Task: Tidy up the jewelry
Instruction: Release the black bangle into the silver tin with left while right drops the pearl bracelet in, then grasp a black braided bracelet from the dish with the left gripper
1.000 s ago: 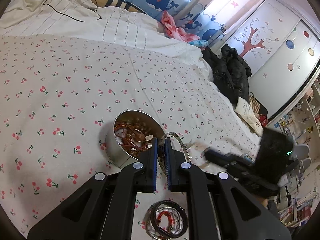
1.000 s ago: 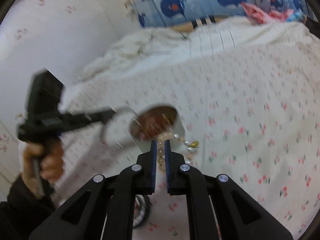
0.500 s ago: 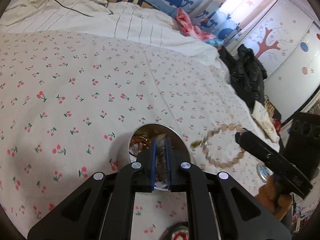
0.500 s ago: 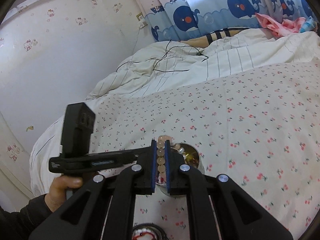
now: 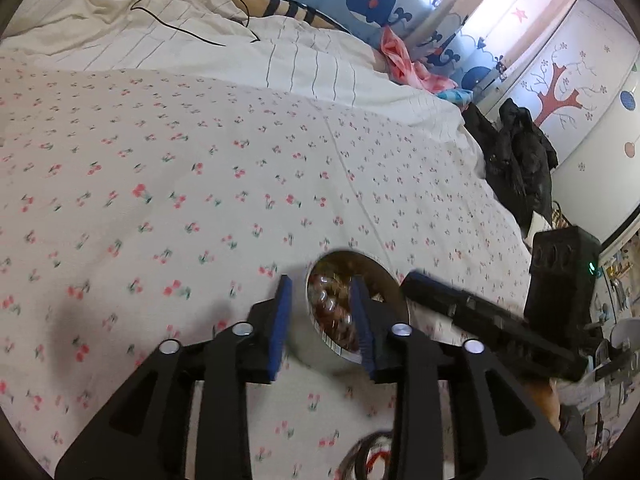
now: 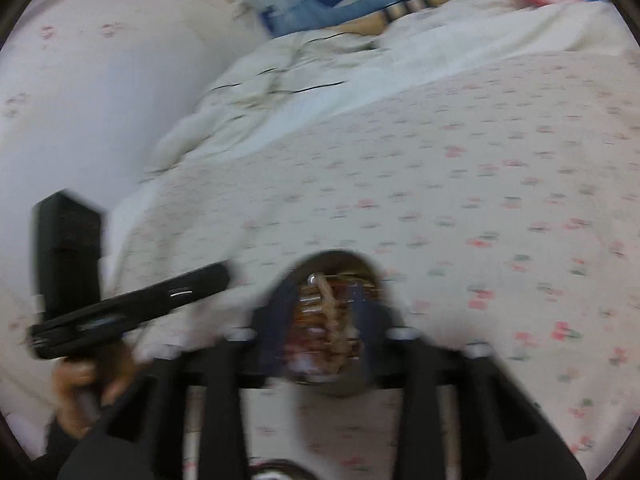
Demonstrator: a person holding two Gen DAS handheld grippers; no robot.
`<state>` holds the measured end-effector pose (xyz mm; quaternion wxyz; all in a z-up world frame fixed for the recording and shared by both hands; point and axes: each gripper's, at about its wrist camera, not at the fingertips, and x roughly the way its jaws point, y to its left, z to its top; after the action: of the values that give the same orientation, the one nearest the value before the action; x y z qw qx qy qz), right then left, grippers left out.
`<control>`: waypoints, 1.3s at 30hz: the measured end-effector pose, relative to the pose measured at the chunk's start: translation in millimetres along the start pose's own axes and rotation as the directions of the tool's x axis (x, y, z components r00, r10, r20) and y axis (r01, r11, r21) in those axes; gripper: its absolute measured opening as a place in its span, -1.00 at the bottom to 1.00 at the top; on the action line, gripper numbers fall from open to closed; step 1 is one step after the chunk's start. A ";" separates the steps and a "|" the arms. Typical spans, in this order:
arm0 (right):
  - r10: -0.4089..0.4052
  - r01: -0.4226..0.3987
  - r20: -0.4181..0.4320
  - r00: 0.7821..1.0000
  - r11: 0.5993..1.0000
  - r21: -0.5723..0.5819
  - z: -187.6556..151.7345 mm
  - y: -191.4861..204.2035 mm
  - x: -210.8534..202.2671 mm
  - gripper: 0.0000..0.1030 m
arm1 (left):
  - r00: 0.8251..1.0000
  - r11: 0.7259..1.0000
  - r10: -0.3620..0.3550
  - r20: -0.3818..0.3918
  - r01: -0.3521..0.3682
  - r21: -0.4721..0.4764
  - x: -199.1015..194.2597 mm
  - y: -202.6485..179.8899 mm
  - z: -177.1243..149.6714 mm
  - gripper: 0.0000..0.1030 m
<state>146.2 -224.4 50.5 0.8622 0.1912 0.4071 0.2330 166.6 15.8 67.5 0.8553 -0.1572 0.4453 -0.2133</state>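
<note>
A round metal tin (image 5: pixel 308 346) full of brown and gold jewelry stands on the cherry-print bedsheet. My left gripper (image 5: pixel 320 284) hovers just above its near rim. Its jaws are opening and nothing is gripped; only the tin's contents show between the blue pads. From the right, my right gripper (image 5: pixel 412 282) reaches to the tin's edge. The right wrist view is blurred: my right gripper (image 6: pixel 322 292) is over the tin (image 6: pixel 336 255) with its jaws opening. A pale bead bracelet (image 6: pixel 332 312) hangs loose between the pads, down into the tin. My left gripper (image 6: pixel 222 274) comes in from the left.
A dark bangle with red beads (image 5: pixel 372 456) lies on the sheet just in front of the tin. A hand (image 6: pixel 76 384) holds the left gripper's handle. A rumpled white duvet with a black cable (image 5: pixel 180 32) lies at the far side. Dark clothes (image 5: pixel 516 168) are piled off the bed's right edge.
Both grippers were shut, the left on a silvery bangle, the right on the pale bead bracelet. Both have opened over the tin. The bangle is gone from the left jaws.
</note>
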 end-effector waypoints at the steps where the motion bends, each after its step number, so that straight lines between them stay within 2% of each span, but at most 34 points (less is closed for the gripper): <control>1: 0.000 0.000 0.010 1.000 1.000 0.011 -1.3 -2.9 -6.0 -0.20 | 1.000 1.000 0.008 -0.006 -0.008 0.006 -4.6 -0.4 -5.9 -0.30; 3: -0.010 0.010 0.034 0.999 1.000 0.012 -7.2 -6.1 -26.5 -0.20 | 1.000 1.000 0.011 -0.019 -0.010 0.013 -10.0 -1.4 -16.6 -0.21; 6: -0.020 0.020 0.004 1.000 1.000 -0.023 -31.2 -6.1 -51.4 -0.20 | 0.998 1.000 0.000 -0.056 0.001 0.023 -18.2 -2.7 -42.3 -0.11; 10: -0.019 0.011 -0.102 0.995 0.997 -0.071 -81.9 -2.7 -60.9 -0.20 | 0.995 0.999 -0.008 -0.098 0.011 0.034 -20.1 -9.3 -69.2 -0.03; 13: 0.009 -0.023 -0.164 0.986 0.997 -0.080 -102.0 2.9 -54.2 -0.20 | 0.991 0.999 -0.007 -0.133 0.013 0.046 -15.3 -13.7 -80.3 0.07; 17: -0.029 0.003 -0.208 0.978 0.992 -0.125 -109.7 9.2 -39.6 -0.28 | 0.980 0.998 0.004 -0.198 0.009 0.066 -1.7 -16.2 -88.6 0.07; 22: -0.120 0.076 -0.207 0.971 0.975 -0.208 -112.9 15.4 -35.8 -0.29 | 0.966 0.995 0.013 -0.258 0.013 0.096 11.6 -20.7 -95.2 0.09; 26: -0.159 0.104 -0.207 0.965 0.961 -0.256 -119.4 19.6 -31.3 -0.29 | 0.953 0.986 0.036 -0.302 0.015 0.164 21.0 -32.2 -104.4 0.10; 28: -0.160 0.112 -0.198 0.967 0.966 -0.235 -116.1 15.4 -31.4 -0.29 | 0.947 0.982 0.019 -0.319 0.043 0.187 22.7 -38.8 -107.6 0.09; 29: -0.161 0.120 -0.190 0.969 0.969 -0.215 -113.8 11.3 -32.5 -0.29 | 0.945 0.977 0.012 -0.326 0.058 0.206 23.1 -43.2 -109.9 -0.05; 30: -0.160 0.122 -0.184 0.970 0.972 -0.199 -111.9 8.7 -33.5 -0.29 | 0.944 0.974 0.013 -0.329 0.062 0.219 23.6 -46.2 -110.7 -0.46; 31: -0.154 0.123 -0.174 0.973 0.977 -0.175 -109.5 4.3 -35.5 -0.27 | 0.941 0.968 0.021 -0.338 0.065 0.242 25.1 -50.2 -113.2 -0.63; 34: -0.135 0.119 -0.148 0.980 0.986 -0.112 -104.1 -6.5 -42.7 -0.23 | 0.946 0.964 0.033 -0.322 0.055 0.261 24.4 -52.9 -114.5 -0.82; 39: -0.076 0.076 -0.121 0.990 0.997 -0.005 -97.0 -21.9 -48.3 -0.23 | 0.955 0.978 -0.042 -0.292 0.099 0.184 12.3 -42.5 -104.4 -0.83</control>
<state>47.7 -255.7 10.9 0.8441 0.1609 0.4658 0.2112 76.8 -35.2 20.7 0.7848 -0.0553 0.5353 -0.3074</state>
